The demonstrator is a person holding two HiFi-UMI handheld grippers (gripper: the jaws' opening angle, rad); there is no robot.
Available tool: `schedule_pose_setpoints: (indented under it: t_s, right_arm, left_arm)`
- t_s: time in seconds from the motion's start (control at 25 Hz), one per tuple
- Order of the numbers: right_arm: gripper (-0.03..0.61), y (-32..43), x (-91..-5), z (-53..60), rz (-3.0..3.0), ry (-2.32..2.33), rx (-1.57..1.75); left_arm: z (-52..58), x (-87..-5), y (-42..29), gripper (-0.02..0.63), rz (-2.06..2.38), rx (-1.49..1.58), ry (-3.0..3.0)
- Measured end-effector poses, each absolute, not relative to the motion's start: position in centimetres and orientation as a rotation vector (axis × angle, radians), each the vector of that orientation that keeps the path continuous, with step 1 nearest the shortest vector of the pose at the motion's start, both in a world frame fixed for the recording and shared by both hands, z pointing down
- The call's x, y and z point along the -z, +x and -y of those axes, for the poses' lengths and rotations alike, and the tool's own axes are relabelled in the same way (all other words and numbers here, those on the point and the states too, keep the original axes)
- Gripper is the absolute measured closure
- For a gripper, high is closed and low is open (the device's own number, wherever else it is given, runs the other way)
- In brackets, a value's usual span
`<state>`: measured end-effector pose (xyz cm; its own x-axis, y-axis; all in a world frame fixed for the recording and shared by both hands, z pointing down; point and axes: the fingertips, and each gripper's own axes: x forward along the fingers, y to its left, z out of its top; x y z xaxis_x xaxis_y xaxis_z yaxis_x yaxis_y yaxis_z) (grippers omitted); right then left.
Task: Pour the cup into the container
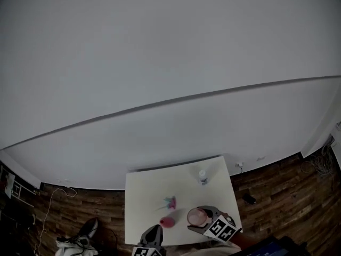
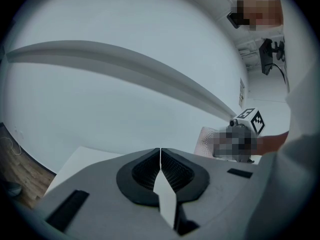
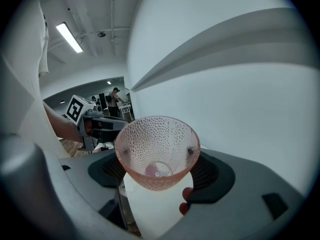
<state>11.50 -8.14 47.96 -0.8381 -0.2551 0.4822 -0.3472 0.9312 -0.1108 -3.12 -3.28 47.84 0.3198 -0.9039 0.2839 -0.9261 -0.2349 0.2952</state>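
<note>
Our right gripper (image 3: 158,170) has its jaws closed on the sides of the cup (image 3: 156,141), a pink, dimpled, see-through one. The cup's mouth faces that gripper's camera. In the head view the cup hangs over the white table (image 1: 144,196), toward its 5 o'clock corner.

Our left gripper (image 2: 160,155) has its jaws pressed together with nothing between them. It sits at the table's near edge, at about 8 o'clock from the cup.

On the table, a small pink thing (image 1: 167,222) lies at 9 o'clock from the cup, between the two grippers. A little pink and teal thing (image 1: 170,202) stands at 10 o'clock from the cup. A small bottle (image 1: 202,176) with a pale cap stands at 12 o'clock, near the far edge. We cannot tell which of these is the container. Dark wooden floor (image 1: 277,185) surrounds the table.
</note>
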Motion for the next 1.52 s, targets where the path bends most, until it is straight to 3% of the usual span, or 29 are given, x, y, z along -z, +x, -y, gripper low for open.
schedule_pose_setpoints:
  t_s: [0.8,1.52]
  right_arm:
    - [0.201,3.5,-47.1,6.4,2.582,0.607,-0.326]
    - [0.201,-1.4,-47.9,10.4,2.48,0.784,-0.172]
  left_arm:
    - [3.5,-47.4,-8.9,0.601,1.453,-0.114,2.283]
    - [8.8,-46.3,-10.7,0.601,1.358,-0.121,2.413]
